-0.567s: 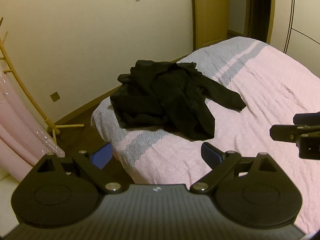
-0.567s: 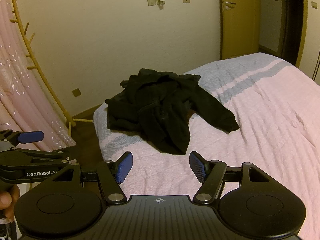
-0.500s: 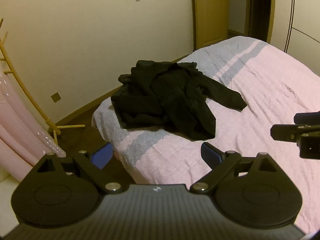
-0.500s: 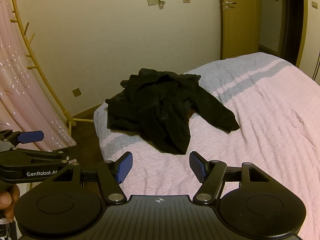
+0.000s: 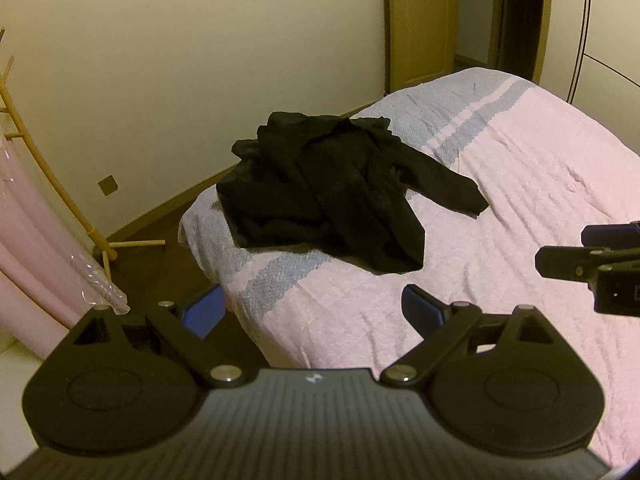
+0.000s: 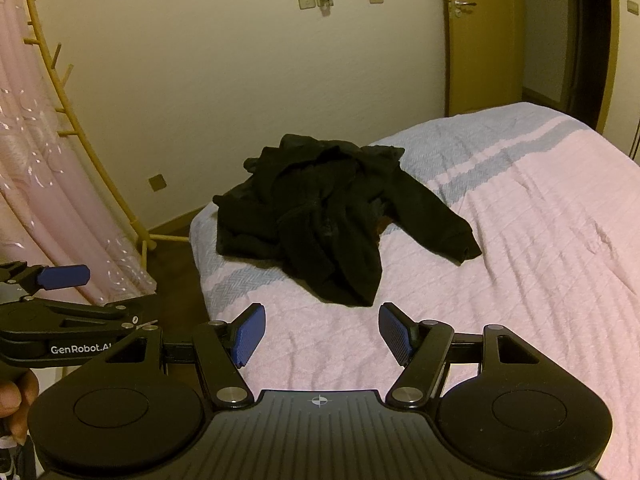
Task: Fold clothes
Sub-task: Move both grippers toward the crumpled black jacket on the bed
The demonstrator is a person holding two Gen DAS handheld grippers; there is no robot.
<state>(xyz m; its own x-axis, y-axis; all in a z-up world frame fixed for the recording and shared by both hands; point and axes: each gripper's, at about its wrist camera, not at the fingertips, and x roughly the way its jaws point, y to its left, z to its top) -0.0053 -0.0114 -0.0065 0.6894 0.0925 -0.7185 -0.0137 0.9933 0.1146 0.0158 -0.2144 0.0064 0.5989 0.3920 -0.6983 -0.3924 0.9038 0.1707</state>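
A crumpled black garment (image 5: pixel 332 192) lies in a heap on the near left corner of the bed, one sleeve stretched to the right; it also shows in the right wrist view (image 6: pixel 328 220). My left gripper (image 5: pixel 312 312) is open and empty, short of the garment above the bed's corner. My right gripper (image 6: pixel 322 334) is open and empty, above the pink cover just short of the garment. Each gripper shows at the edge of the other's view.
The bed (image 5: pixel 520 208) has a pink cover with grey-blue stripes. A wooden coat stand (image 6: pixel 80 128) and pink curtain (image 6: pixel 24 168) are at the left. Dark floor (image 5: pixel 160 264) lies between bed and wall. A door (image 5: pixel 420 20) is behind.
Both views have shifted very slightly; the garment lies as before and both grippers stay open.
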